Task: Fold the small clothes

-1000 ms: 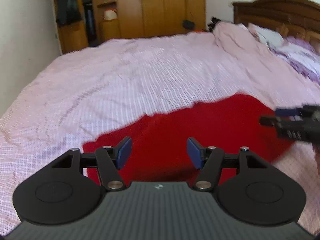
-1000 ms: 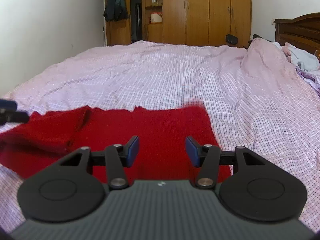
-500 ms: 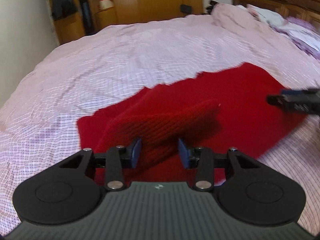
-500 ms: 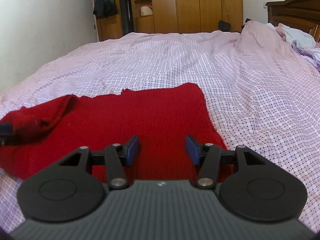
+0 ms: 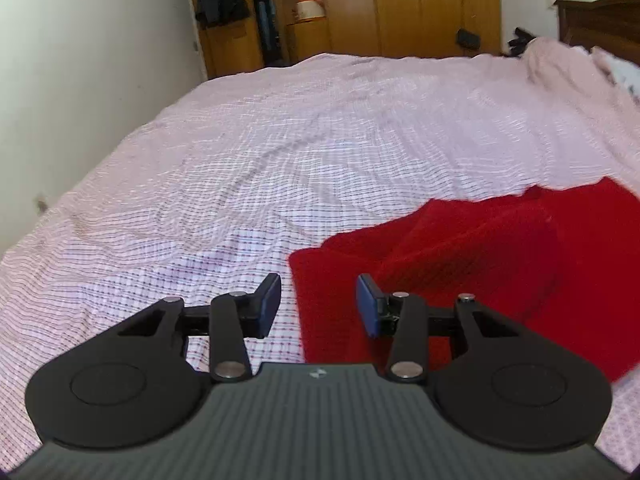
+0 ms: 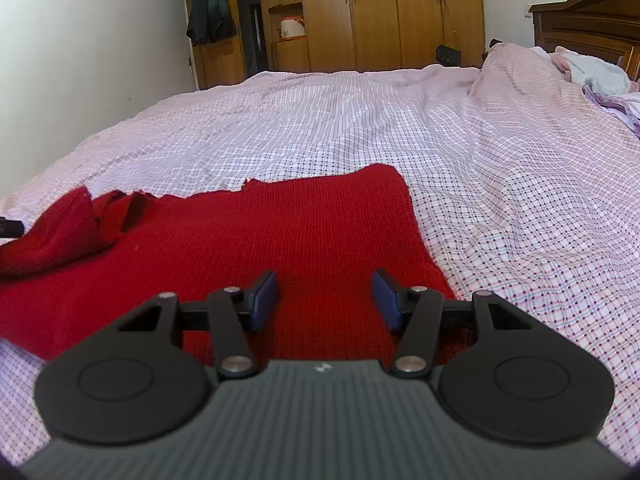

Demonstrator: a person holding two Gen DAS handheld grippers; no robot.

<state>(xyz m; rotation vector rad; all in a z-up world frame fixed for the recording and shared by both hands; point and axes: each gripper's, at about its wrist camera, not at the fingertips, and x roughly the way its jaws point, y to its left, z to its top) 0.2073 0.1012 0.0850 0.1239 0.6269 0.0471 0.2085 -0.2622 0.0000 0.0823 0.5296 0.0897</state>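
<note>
A red knitted garment [image 6: 280, 240] lies flat on the pink checked bed sheet [image 6: 400, 120]. Its left end is folded over onto itself as a raised flap [image 5: 480, 248], also visible as the flap [image 6: 60, 232] in the right wrist view. My left gripper [image 5: 318, 306] is open and hovers over the garment's left edge, with sheet and red edge below the gap and nothing pinched. My right gripper [image 6: 325, 300] is open just above the garment's near right part, its pads clear of the knit. A tip of the left gripper [image 6: 10, 228] shows at the far left.
The sheet [image 5: 280, 140] stretches wide to the left and far side. A white wall [image 5: 80, 60] borders the bed on the left. Wooden wardrobes [image 6: 380, 12] with a hanging dark jacket [image 6: 210, 12] stand behind. A headboard [image 6: 592, 20] and piled bedding [image 6: 592, 72] sit at the right.
Half a second ago the red flap sat between my left fingers; now the left gripper has swung left and the flap lies on the garment. The right gripper sank slightly, then held still.
</note>
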